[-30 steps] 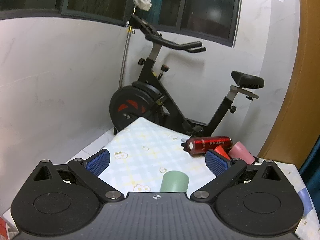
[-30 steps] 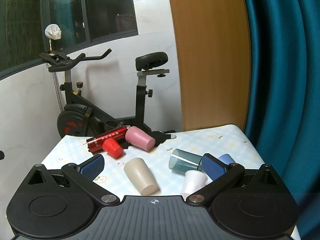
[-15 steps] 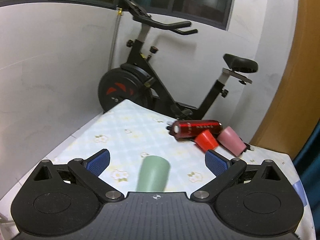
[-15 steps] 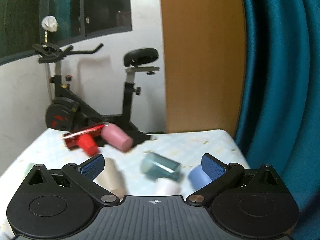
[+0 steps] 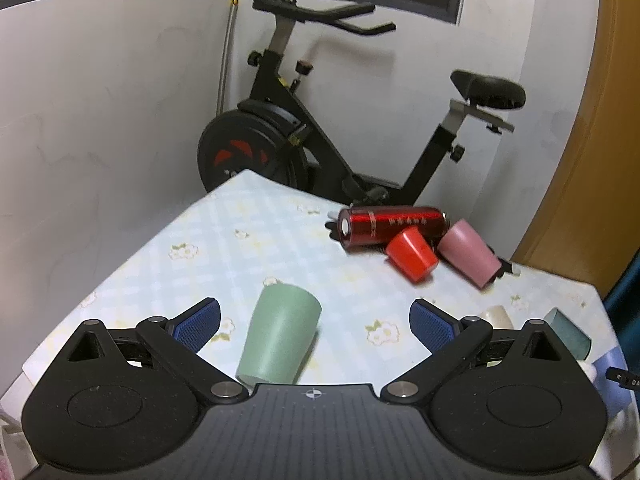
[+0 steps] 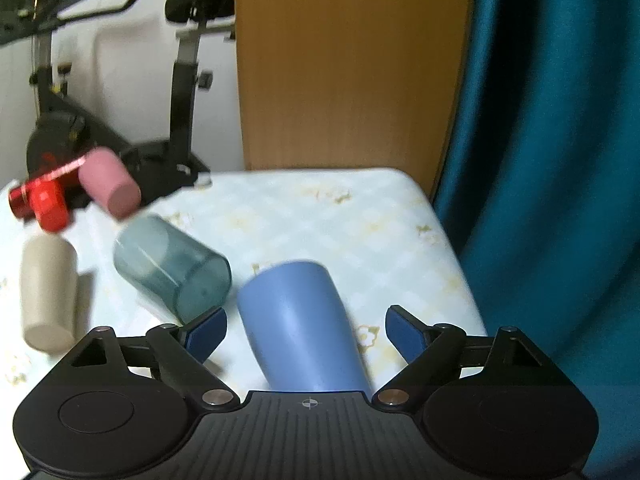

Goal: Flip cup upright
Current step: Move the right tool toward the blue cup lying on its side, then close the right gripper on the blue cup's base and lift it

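A green cup [image 5: 280,338] lies on its side on the pale patterned table [image 5: 240,248], between the spread fingers of my open left gripper [image 5: 316,322], nearer the left finger. A blue cup [image 6: 300,328] lies on its side between the spread fingers of my open right gripper [image 6: 306,330], its base pointing away from me. Neither gripper touches its cup. A teal see-through cup [image 6: 172,266] lies just left of the blue one.
A beige cup [image 6: 46,292], a red cup [image 5: 412,254], a pink cup [image 5: 470,252] and a red bottle [image 5: 392,224] lie on the table. An exercise bike [image 5: 304,120] stands behind it. A teal curtain [image 6: 540,160] hangs beside the table's right edge.
Both grippers have tilted down and come closer to the table. The green cup now lies between the left fingers, and the right gripper has swung right so the blue cup lies between its fingers.
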A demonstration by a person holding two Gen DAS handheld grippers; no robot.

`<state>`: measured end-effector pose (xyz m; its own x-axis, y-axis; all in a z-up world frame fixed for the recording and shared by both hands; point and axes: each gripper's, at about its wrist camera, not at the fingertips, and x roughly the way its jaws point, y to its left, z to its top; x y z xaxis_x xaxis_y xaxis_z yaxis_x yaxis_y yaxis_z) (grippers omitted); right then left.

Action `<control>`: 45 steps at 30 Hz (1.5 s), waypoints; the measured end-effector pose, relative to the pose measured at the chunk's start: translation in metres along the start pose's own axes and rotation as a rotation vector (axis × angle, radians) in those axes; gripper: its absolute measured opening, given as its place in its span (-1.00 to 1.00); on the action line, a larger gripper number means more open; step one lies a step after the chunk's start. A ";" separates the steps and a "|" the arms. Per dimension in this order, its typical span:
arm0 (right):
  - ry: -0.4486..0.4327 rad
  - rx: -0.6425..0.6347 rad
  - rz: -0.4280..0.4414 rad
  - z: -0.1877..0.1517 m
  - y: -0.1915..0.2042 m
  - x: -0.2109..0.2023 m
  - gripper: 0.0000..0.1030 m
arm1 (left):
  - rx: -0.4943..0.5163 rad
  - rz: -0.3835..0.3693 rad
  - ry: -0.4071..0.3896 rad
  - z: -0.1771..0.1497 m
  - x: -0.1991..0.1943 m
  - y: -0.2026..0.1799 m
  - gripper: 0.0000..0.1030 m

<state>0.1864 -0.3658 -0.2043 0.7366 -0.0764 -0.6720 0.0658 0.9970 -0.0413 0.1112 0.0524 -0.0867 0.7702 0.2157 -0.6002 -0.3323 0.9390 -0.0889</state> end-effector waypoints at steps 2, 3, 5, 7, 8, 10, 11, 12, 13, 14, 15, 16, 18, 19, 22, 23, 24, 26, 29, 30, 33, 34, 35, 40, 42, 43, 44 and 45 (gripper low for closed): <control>0.024 -0.017 0.002 -0.002 0.000 0.010 0.63 | 0.007 0.003 0.013 -0.003 0.003 -0.003 0.96; 0.035 -0.025 0.004 -0.002 0.001 0.015 0.62 | 0.012 0.004 0.018 -0.003 0.005 -0.003 0.96; 0.059 -0.039 0.008 -0.003 0.000 0.023 0.61 | 0.021 0.008 0.027 -0.006 0.006 -0.003 0.96; 0.083 -0.050 0.009 -0.003 -0.001 0.030 0.57 | 0.022 0.015 0.038 -0.007 0.008 -0.003 0.96; 0.093 -0.054 0.005 -0.003 -0.001 0.034 0.57 | 0.023 0.018 0.044 -0.008 0.009 -0.003 0.96; 0.108 -0.058 -0.002 -0.004 -0.003 0.038 0.55 | 0.034 0.016 0.057 -0.010 0.011 -0.005 0.96; 0.115 -0.058 -0.005 -0.005 -0.001 0.041 0.52 | 0.040 0.015 0.060 -0.012 0.011 -0.006 0.96; 0.126 -0.056 -0.005 -0.006 0.000 0.043 0.42 | 0.046 0.014 0.061 -0.013 0.012 -0.007 0.96; 0.136 -0.054 -0.003 -0.008 -0.001 0.045 0.36 | 0.051 0.014 0.064 -0.013 0.012 -0.008 0.96; 0.140 -0.054 -0.010 -0.009 0.000 0.046 0.34 | 0.054 0.013 0.065 -0.014 0.012 -0.008 0.96; 0.142 -0.057 -0.014 -0.011 0.000 0.046 0.31 | 0.055 0.013 0.067 -0.015 0.012 -0.008 0.96; 0.140 -0.060 -0.015 -0.013 0.001 0.045 0.27 | 0.057 0.013 0.070 -0.015 0.012 -0.007 0.96; 0.129 -0.064 -0.016 -0.017 0.002 0.043 0.21 | 0.057 0.010 0.076 -0.017 0.013 -0.006 0.96; 0.127 -0.065 -0.015 -0.018 0.002 0.041 0.18 | 0.057 0.011 0.080 -0.017 0.013 -0.005 0.96; 0.134 -0.058 -0.002 -0.021 0.000 0.036 0.18 | 0.052 0.011 0.087 -0.019 0.013 0.000 0.96; 0.136 -0.054 -0.002 -0.021 0.000 0.033 0.18 | 0.048 0.015 0.089 -0.019 0.013 0.001 0.96; 0.137 -0.054 -0.003 -0.021 0.000 0.030 0.18 | 0.044 0.017 0.093 -0.019 0.012 0.003 0.96; 0.135 -0.055 -0.003 -0.020 0.001 0.024 0.18 | 0.034 0.014 0.094 -0.017 0.011 0.005 0.96; 0.135 -0.035 -0.013 -0.014 0.000 0.010 0.18 | 0.019 0.002 0.075 -0.015 0.007 0.009 0.96; 0.133 -0.028 -0.017 -0.011 0.000 0.005 0.18 | 0.015 -0.002 0.068 -0.015 0.005 0.010 0.96; 0.127 -0.019 -0.025 -0.002 0.002 -0.013 0.18 | -0.006 -0.015 0.059 -0.015 0.001 0.015 0.96; 0.126 -0.020 -0.028 0.001 0.004 -0.018 0.18 | -0.013 -0.019 0.055 -0.015 0.000 0.017 0.96; 0.125 -0.023 -0.029 0.004 0.007 -0.024 0.18 | -0.019 -0.022 0.052 -0.016 -0.001 0.018 0.96; 0.140 -0.022 -0.004 0.014 0.027 -0.053 0.18 | -0.035 -0.035 0.029 -0.017 -0.007 0.026 0.96; 0.155 -0.015 0.027 0.018 0.042 -0.064 0.18 | -0.038 -0.035 0.017 -0.017 -0.009 0.030 0.96; 0.160 -0.019 0.046 0.019 0.051 -0.069 0.18 | -0.038 -0.033 0.011 -0.018 -0.011 0.033 0.96; 0.164 -0.025 0.065 0.020 0.061 -0.073 0.18 | -0.038 -0.030 0.006 -0.018 -0.012 0.035 0.96; 0.169 -0.030 0.086 0.020 0.072 -0.077 0.18 | -0.039 -0.027 0.003 -0.018 -0.012 0.038 0.96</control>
<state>0.1480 -0.2882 -0.1410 0.6146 0.0103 -0.7887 -0.0145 0.9999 0.0018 0.0800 0.0805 -0.0970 0.7775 0.1900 -0.5996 -0.3330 0.9331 -0.1361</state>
